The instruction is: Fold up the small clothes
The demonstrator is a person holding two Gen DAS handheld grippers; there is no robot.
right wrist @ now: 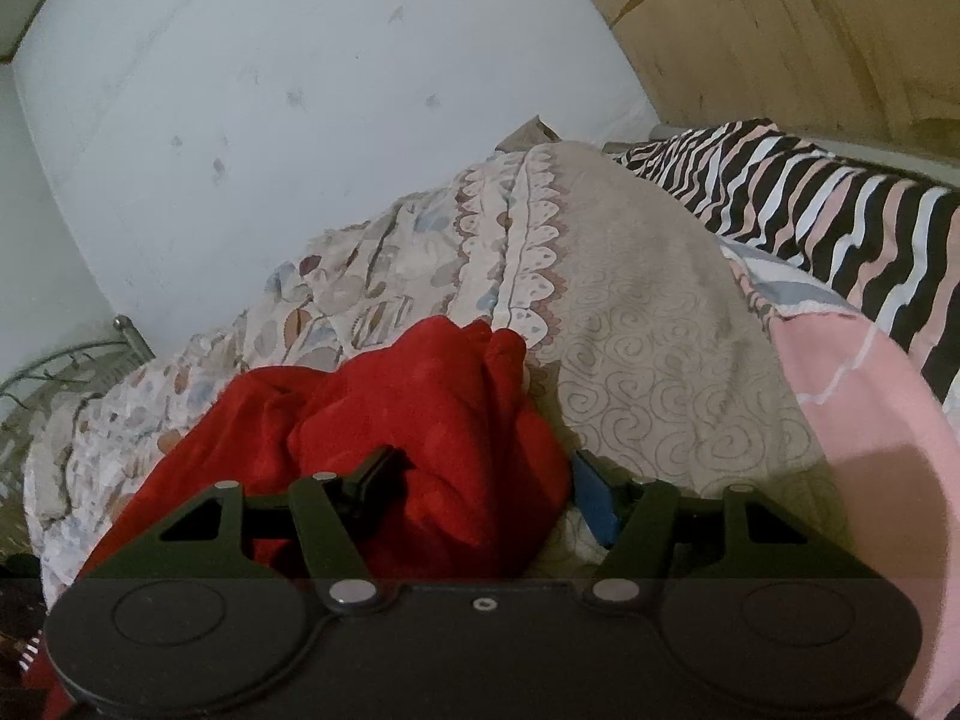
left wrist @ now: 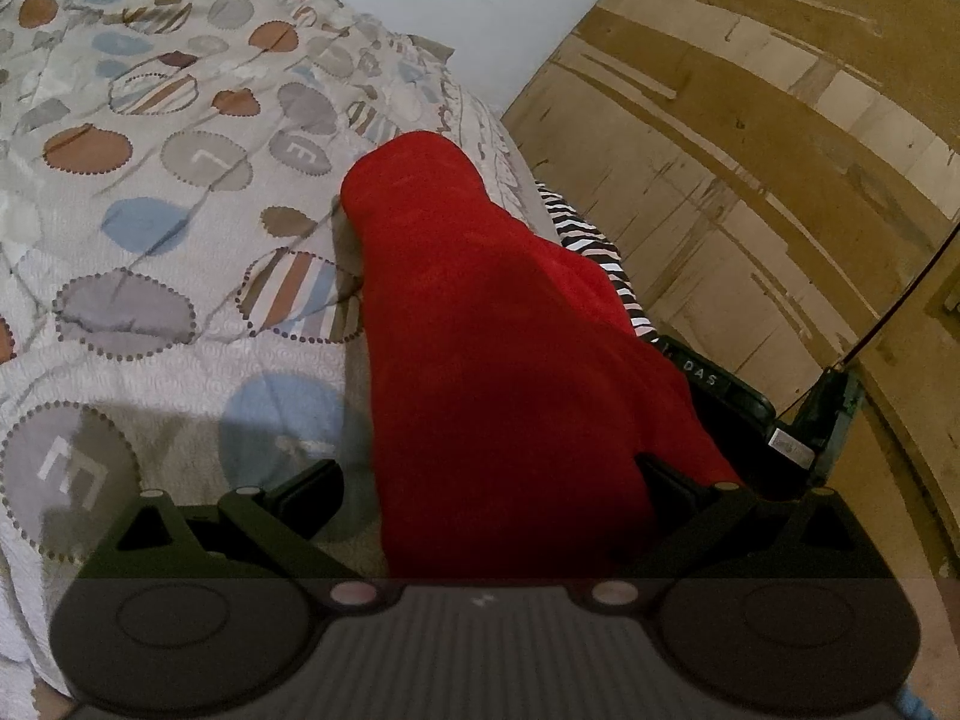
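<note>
A small red fleece garment lies on the patterned quilt of a bed, near its right edge. In the left wrist view my left gripper is wide open, and the red cloth runs up between its two fingers. In the right wrist view the same red garment is bunched in front of my right gripper. That gripper is also open, with the cloth bulging between its fingers; the blue pad of the right finger shows bare beside the cloth.
A zebra-striped black, white and pink cloth lies at the bed's far right by a pink sheet. A wooden panel stands right of the bed. A white wall is behind. A metal bed frame shows at left.
</note>
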